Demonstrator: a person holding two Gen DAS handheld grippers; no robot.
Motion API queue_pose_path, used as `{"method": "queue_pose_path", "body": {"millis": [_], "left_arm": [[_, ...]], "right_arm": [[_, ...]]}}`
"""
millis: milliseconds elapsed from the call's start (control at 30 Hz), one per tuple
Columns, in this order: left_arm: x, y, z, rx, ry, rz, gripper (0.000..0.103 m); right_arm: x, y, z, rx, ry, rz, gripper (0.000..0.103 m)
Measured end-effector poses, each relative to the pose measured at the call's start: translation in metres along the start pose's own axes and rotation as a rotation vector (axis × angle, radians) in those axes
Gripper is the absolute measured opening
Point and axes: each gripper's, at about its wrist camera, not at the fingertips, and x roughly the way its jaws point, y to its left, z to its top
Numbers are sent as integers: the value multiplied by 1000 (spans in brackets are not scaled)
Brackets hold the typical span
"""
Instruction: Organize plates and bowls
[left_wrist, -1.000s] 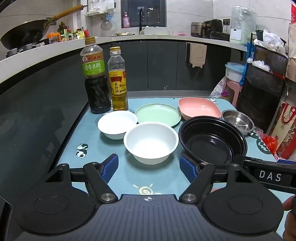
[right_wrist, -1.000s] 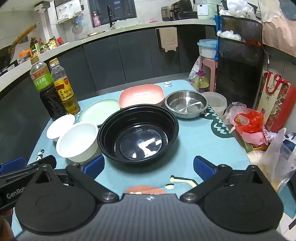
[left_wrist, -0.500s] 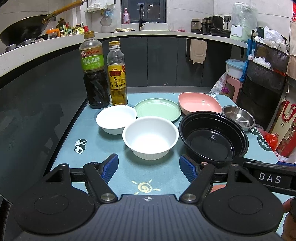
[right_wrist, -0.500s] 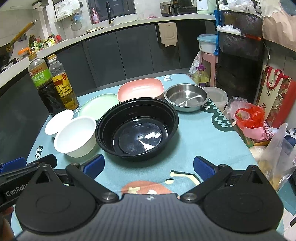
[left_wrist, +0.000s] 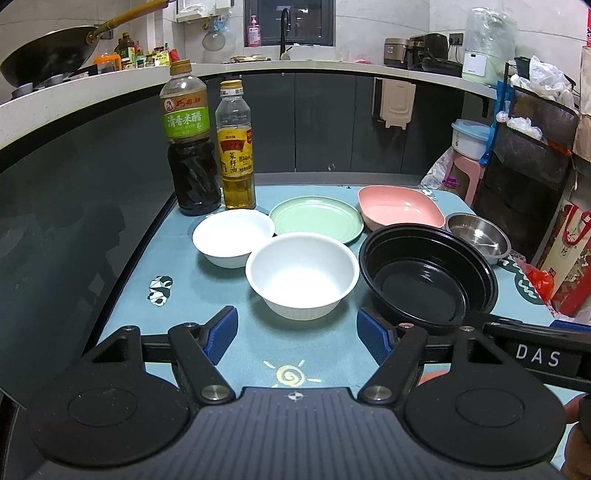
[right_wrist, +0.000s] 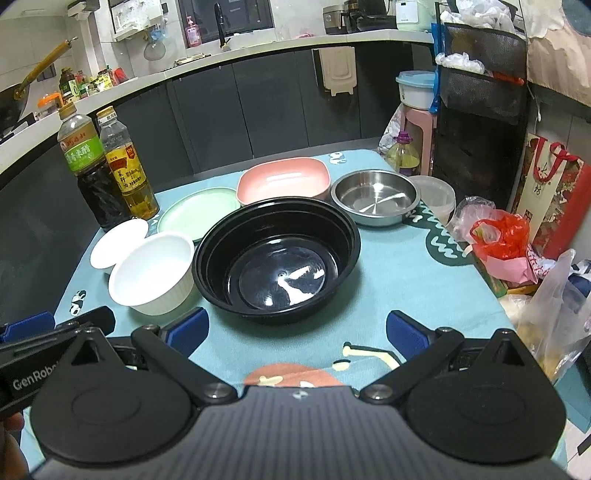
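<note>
Both tools, left tool (left_wrist: 297, 328) and right tool (right_wrist: 294, 330), gape wide and hold nothing. The white bowl (left_wrist: 302, 275) and black bowl (right_wrist: 277, 254) sit mid-frame on the table (left_wrist: 192, 306), dishes behind them.

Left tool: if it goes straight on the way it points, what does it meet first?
Probably the larger white bowl, which sits centred ahead of the open left tool; height above the table is hard to judge.
</note>
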Motion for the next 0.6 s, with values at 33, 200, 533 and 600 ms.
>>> {"method": "queue_pose_path", "body": {"millis": [33, 200, 533, 600], "left_arm": [[0, 1, 0, -4, 3, 2, 69], [-1, 1, 1, -6, 0, 5, 67], [0, 3, 3, -3, 6, 3, 67], [1, 3, 3, -5, 9, 4, 67]], "right_arm": [[0, 1, 1, -4, -2, -1, 60], [-2, 6, 0, -22, -2, 9, 60], [-3, 5, 3, -20, -7, 4, 60], [-3, 6, 3, -20, -5, 4, 60]]}}
